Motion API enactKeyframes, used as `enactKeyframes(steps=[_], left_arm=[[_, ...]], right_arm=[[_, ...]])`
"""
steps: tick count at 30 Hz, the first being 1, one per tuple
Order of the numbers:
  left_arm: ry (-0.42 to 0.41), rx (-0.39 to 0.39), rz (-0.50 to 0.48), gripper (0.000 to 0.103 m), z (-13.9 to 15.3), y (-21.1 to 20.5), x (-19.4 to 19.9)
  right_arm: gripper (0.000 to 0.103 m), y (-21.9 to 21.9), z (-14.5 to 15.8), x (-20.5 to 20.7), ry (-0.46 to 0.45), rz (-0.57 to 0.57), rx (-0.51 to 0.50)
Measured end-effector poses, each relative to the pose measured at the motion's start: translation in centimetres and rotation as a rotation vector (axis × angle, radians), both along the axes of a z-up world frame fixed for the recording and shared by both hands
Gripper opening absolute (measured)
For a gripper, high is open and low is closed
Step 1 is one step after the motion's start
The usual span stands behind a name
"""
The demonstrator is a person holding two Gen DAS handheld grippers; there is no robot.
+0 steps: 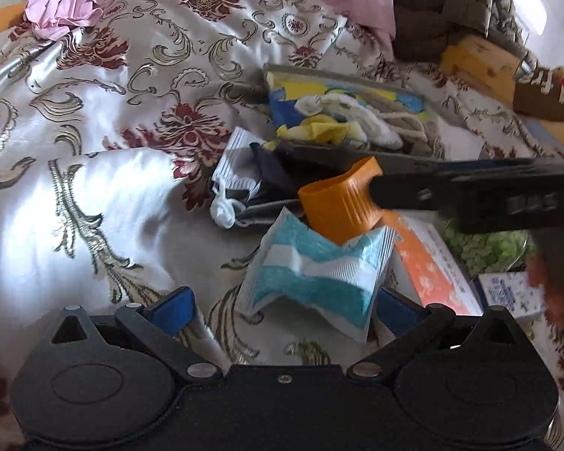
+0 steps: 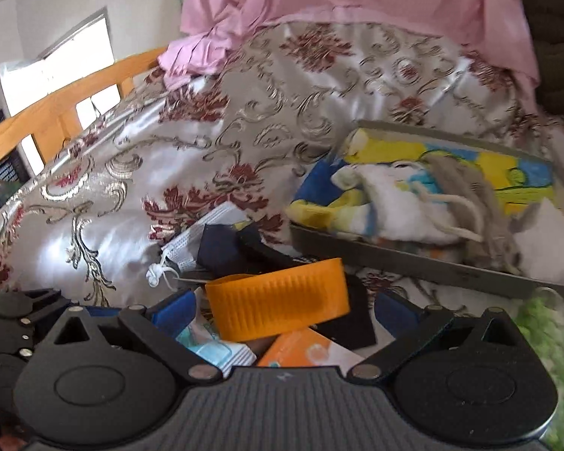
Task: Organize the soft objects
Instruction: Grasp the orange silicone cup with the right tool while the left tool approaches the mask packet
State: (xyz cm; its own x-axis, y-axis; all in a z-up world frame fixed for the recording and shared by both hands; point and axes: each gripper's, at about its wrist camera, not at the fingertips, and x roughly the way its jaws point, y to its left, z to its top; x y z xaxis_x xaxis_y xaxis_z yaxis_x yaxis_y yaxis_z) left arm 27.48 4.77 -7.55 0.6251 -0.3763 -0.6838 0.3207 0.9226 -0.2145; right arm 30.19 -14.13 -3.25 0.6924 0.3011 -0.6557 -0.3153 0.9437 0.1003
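While open, left hand-held gripper (image 1: 282, 300), blue-white sachet (image 1: 312, 274) between

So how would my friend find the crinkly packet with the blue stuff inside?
Start at the shiny cream bedspread with red and gold swirls, then find the grey tray full of soft cloths and come toward the camera. Just below the ribbed orange plastic band sits the crinkled clear packet of turquoise granules. Only it has a white stripe across its middle.

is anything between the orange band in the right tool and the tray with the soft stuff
Nothing visible blocks it. The orange band sits between the right tool's fingers, and only low masks lie on the bedspread before the tray.
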Motion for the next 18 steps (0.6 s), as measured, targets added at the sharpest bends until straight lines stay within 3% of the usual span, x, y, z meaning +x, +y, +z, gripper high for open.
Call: enactKeyframes(steps=[5, 10, 18], left_arm=[[-0.011, -0.077, -0.055, 0.102, -0.1, -0.3, 0.5], [-0.021, -0.094, -0.116, 0.102, -0.6, -1.2, 0.4], [0.033, -0.158, -0.061, 0.100, -1.2, -0.1, 1.7]], right_arm=[[0.103, 0.8, -1.2, 1.5, 0.038, 0.047, 0.007], [0.103, 1.3, -2.0, 2.2, 0.052, 0.076, -0.025], [0.103, 1.5, -2.8, 2.8, 0.076, 0.071, -0.052]])
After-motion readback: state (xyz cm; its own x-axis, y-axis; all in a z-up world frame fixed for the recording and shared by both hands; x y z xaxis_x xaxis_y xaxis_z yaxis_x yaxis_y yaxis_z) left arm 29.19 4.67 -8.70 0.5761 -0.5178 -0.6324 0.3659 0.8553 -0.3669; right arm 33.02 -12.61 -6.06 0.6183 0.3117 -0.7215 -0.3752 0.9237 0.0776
